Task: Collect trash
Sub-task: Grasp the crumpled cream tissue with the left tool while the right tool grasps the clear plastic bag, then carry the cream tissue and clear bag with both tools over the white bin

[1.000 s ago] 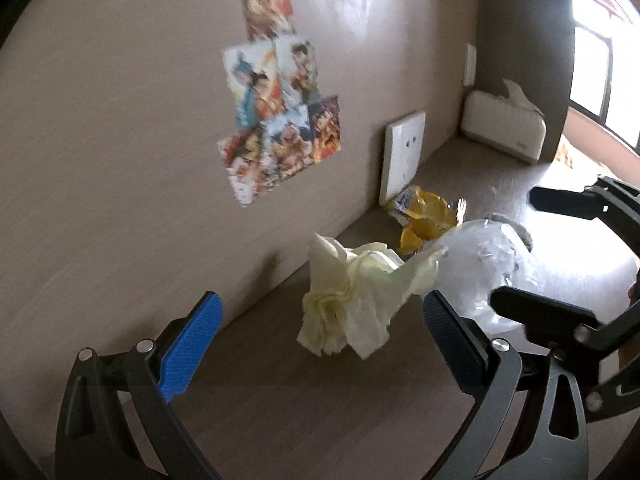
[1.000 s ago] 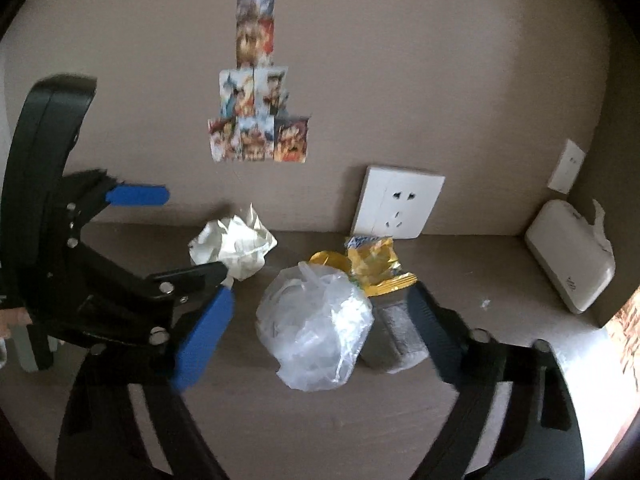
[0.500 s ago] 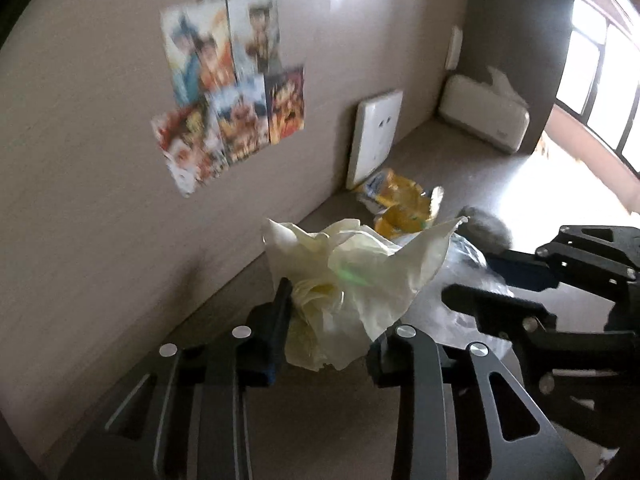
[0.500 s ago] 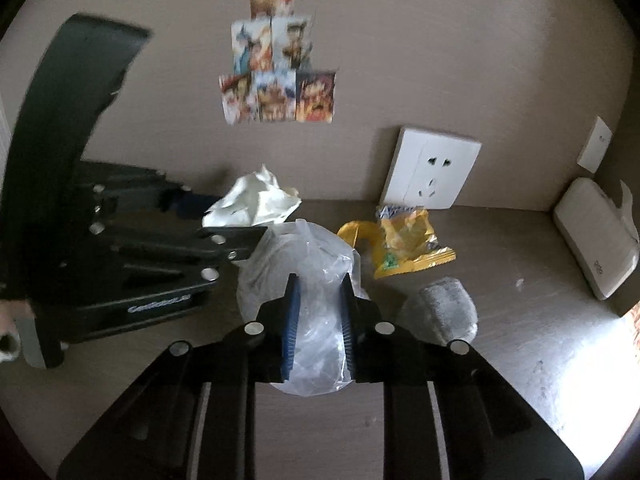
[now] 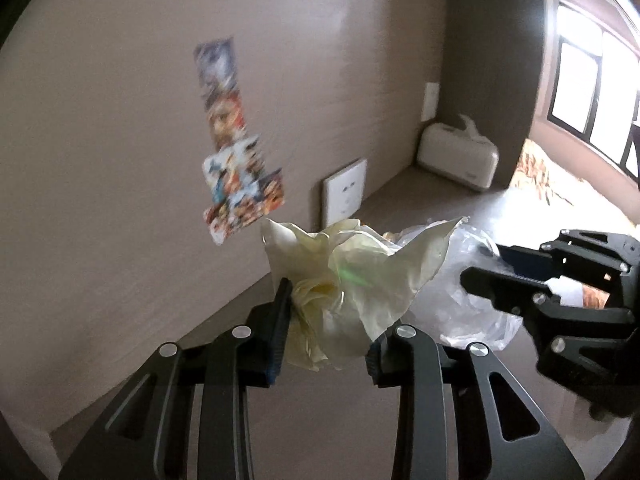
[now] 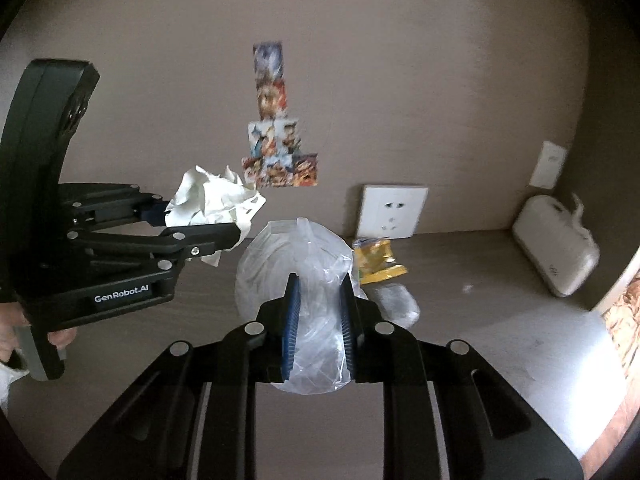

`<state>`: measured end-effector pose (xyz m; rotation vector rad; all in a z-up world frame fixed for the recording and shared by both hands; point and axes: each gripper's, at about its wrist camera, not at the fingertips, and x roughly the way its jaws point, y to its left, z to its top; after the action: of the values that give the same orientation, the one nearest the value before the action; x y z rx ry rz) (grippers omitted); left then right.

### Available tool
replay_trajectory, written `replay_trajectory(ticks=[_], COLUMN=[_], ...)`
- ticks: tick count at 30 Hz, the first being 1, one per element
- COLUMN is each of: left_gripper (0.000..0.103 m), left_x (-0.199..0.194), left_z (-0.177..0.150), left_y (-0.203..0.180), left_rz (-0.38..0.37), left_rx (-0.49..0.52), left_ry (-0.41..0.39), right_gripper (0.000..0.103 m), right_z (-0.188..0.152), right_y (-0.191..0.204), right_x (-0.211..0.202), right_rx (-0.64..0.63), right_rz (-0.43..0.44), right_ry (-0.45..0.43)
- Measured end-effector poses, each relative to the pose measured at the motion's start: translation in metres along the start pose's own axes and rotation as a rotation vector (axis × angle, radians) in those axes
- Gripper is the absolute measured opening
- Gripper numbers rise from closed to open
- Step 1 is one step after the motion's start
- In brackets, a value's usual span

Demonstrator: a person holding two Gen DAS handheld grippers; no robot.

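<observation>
My left gripper (image 5: pixel 326 332) is shut on a crumpled pale-yellow paper wad (image 5: pixel 352 276) and holds it above the brown shelf; the wad also shows in the right wrist view (image 6: pixel 212 200). My right gripper (image 6: pixel 318 320) is shut on a clear plastic bag (image 6: pixel 296 256), also lifted, and the bag shows in the left wrist view (image 5: pixel 464 292) just right of the paper. A yellow snack wrapper (image 6: pixel 376 260) and a small grey crumpled wad (image 6: pixel 396 300) lie on the shelf by the wall.
A white socket plate (image 6: pixel 392 210) leans against the wall behind the wrapper. A white tissue box (image 6: pixel 556 248) stands at the far right corner. Picture stickers (image 6: pixel 276 148) are on the wall. A window (image 5: pixel 588 92) is at the right.
Both grippers went from open to shut: the left closed on the paper wad, the right on the plastic bag. Both have since lifted their loads off the shelf.
</observation>
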<state>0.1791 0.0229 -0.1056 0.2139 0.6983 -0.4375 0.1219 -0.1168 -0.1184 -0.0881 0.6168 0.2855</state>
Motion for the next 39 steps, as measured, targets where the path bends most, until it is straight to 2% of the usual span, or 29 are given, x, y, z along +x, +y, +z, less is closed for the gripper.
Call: replay_trajectory(ticks=[5, 9, 22, 31, 39], left_gripper=[0.031, 0.031, 0.031, 0.031, 0.032], left_x=[-0.021, -0.033, -0.043, -0.026, 0.021], left_z=[0.005, 0.012, 0.007, -0.019, -0.063], left_y=[-0.038, -0.084, -0.274, -0.386, -0.455], left_rz=[-0.030, -0.070, -0.302, -0.413, -0.466], left_rx=[0.035, 0.072, 0.231, 0.340, 0.403], left_ry=[-0.017, -0.035, -0.014, 0.068, 0.203], right_gripper=[0.021, 0.021, 0.021, 0.021, 0.021], right_z=[-0.012, -0.031, -0.133, -0.197, -0.269], right_y=[-0.023, -0.049, -0.153, -0.203, -0.242], right_x=[-0.050, -0.093, -0.227, -0.269, -0.259], right_rx=[0.042, 0.075, 0.255, 0.368, 0.488], right_rz=[-0.031, -0.083, -0.317, -0.399, -0.404], right_ry=[-0.038, -0.057, -0.038, -0.003, 0.077])
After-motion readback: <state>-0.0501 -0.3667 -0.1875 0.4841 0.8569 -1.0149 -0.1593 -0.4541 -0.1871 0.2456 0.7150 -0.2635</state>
